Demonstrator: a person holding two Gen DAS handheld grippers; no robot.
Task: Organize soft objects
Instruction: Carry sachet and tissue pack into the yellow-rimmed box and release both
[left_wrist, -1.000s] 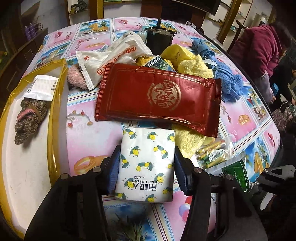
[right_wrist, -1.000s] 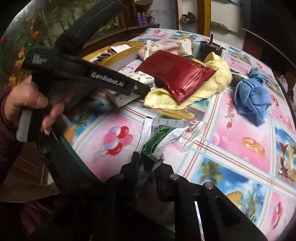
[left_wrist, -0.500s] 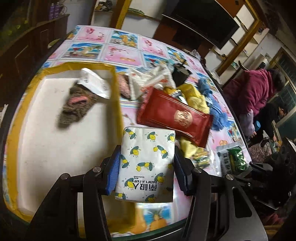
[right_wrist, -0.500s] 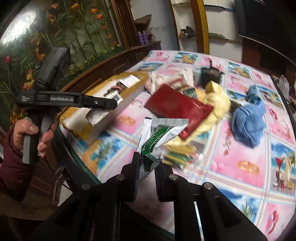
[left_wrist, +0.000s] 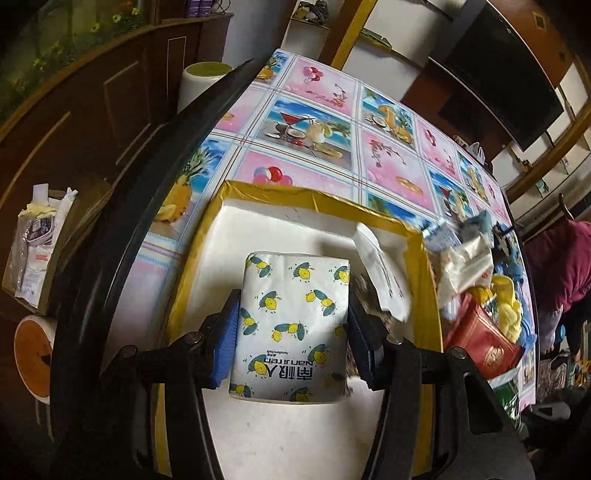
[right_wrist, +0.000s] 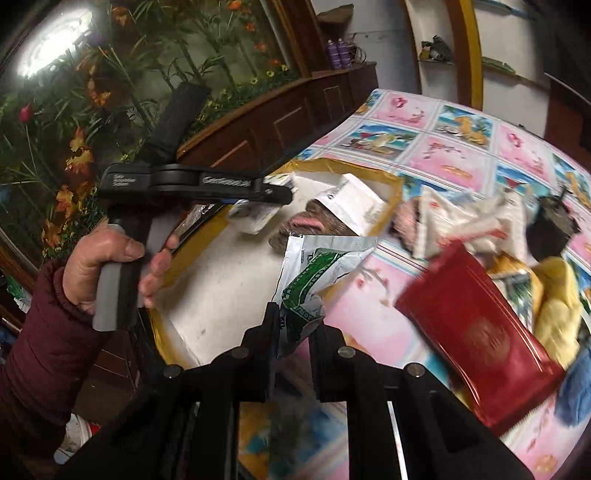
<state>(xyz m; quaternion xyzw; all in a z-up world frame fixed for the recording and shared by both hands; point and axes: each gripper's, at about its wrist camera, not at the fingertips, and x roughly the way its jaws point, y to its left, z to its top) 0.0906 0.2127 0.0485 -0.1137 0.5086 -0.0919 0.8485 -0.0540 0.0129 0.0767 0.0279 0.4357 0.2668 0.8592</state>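
The left claw (left_wrist: 291, 328) is squeezing a white tissue pack (left_wrist: 291, 325) with little lemons on it, holding it over the white inside of the yellow-edged tray (left_wrist: 317, 197); a white paper bag (left_wrist: 380, 273) is lying in the tray just beside the pack. The right claw (right_wrist: 295, 328) is pinching a crinkly green and white packet (right_wrist: 314, 273) near the tray's edge; a shiny red pouch (right_wrist: 476, 325) and a yellow towel (right_wrist: 554, 295) are lying on the desk (right_wrist: 454, 158), away from the tray.
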